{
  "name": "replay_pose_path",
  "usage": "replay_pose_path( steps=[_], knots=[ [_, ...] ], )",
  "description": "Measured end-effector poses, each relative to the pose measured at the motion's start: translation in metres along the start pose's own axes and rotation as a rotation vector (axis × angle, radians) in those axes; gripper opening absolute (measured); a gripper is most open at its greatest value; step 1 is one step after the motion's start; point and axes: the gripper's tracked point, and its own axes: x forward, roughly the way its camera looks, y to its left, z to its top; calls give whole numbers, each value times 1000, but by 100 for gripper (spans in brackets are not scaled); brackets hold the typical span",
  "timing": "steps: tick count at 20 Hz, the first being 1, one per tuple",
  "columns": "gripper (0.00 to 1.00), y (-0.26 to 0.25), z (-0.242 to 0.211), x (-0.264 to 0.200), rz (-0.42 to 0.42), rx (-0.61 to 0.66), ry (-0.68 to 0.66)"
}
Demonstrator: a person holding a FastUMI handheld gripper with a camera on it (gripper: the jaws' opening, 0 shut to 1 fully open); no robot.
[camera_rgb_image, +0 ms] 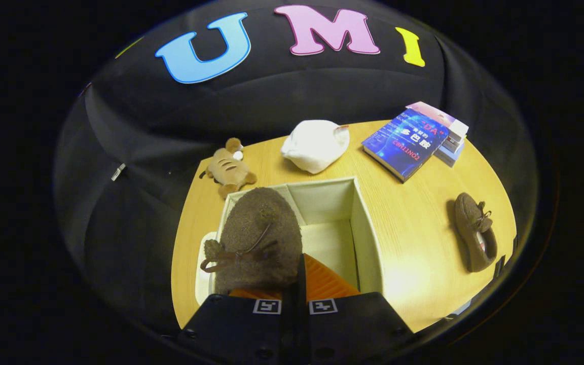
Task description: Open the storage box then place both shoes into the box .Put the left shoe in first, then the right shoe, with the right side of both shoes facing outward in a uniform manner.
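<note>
A brown fuzzy shoe (259,238) with a bow hangs toe-forward over the left part of the open cream storage box (365,228), and my gripper (299,286) is shut on its rear edge. The box stands just ahead of the fingers, its pale inside floor showing to the right of the held shoe. The second brown shoe (476,232) lies on its side on the wooden table (413,223), well to the right of the box.
Beyond the box sit a striped plush toy (228,170), a white cloth bundle (316,144) and a blue book (405,143) leaning on a stack of smaller books (453,142). A pale lid edge (202,274) shows left of the box.
</note>
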Motion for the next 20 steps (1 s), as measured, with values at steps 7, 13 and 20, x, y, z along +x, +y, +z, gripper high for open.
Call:
replay_pose_path(
  steps=[7,13,20],
  knots=[
    [27,20,-24,30,13,87,55],
    [86,29,-44,37,55,57,101],
    [87,28,7,-2,141,53,-25]
  ],
)
